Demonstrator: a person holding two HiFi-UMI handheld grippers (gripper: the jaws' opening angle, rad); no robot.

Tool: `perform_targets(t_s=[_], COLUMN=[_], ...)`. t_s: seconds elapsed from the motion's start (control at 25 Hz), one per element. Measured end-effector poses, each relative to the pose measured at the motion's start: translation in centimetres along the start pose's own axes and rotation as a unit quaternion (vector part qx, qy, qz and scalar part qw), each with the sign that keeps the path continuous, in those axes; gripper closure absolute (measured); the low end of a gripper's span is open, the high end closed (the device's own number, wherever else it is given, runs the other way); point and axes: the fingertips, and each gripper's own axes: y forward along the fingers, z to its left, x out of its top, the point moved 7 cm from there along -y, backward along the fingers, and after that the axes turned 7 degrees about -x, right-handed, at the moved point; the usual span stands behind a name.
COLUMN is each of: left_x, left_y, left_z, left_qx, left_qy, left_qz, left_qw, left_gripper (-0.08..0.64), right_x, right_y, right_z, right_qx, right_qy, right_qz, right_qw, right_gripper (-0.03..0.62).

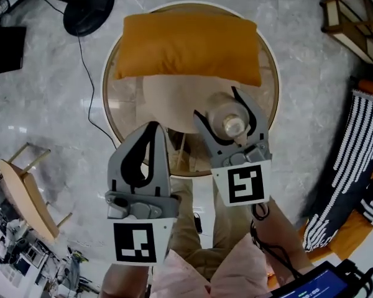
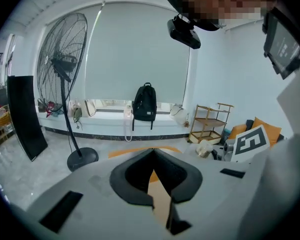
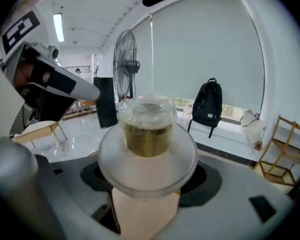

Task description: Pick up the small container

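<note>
The small container (image 1: 232, 123) is a clear plastic jar with a lid and yellowish contents. It sits between the jaws of my right gripper (image 1: 227, 113), which is shut on it above the near edge of the round table (image 1: 107, 89). In the right gripper view the small container (image 3: 146, 134) fills the middle, upright on its wide clear rim, and hides the tips of my right gripper (image 3: 147, 176). My left gripper (image 1: 153, 130) hangs to the left, in front of the table edge, jaws shut with nothing in them. In its own view my left gripper (image 2: 153, 155) points across the room.
An orange pillow (image 1: 186, 45) lies across the far half of the table, with a beige cloth (image 1: 171, 101) in front of it. A fan base (image 1: 89, 8) and cable sit on the floor at back left. A wooden stool (image 1: 25, 194) is left, a striped cushion (image 1: 348, 172) right.
</note>
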Motion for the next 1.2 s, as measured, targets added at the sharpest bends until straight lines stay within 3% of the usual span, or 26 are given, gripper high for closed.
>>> perform_targets(t_s=[0.2, 0.4, 0.56, 0.92, 1.2], left_x=[4.1, 9.0, 13.3, 21.8, 25.6], left_y=[-3.1, -5.5, -7.6, -14.6, -17.9], left_z=[-1.8, -3.6, -5.1, -8.3, -9.0], left_qx=[0.017, 0.018, 0.03, 0.055, 0.073], left_qy=[-0.001, 0.038, 0.054, 0.081, 0.09], left_qz=[-0.03, -0.087, -0.142, -0.213, -0.262], left_qw=[0.9994, 0.9953, 0.988, 0.9721, 0.958], left_gripper=[0.548, 0.548, 0.548, 0.548, 0.548], right_x=[5.7, 11.8, 16.9, 26.2, 30.4], right_y=[-4.5, -8.4, -11.6, -20.0, -22.9], right_z=[-1.3, -3.1, -4.7, -5.6, -5.4], right_qx=[0.001, -0.004, -0.009, -0.013, -0.005], right_qy=[0.001, -0.013, -0.036, -0.034, -0.035], right_qz=[-0.03, -0.073, -0.124, -0.184, -0.234], right_qw=[1.0, 0.997, 0.992, 0.982, 0.972], right_gripper=[0.258, 0.258, 0.258, 0.258, 0.258])
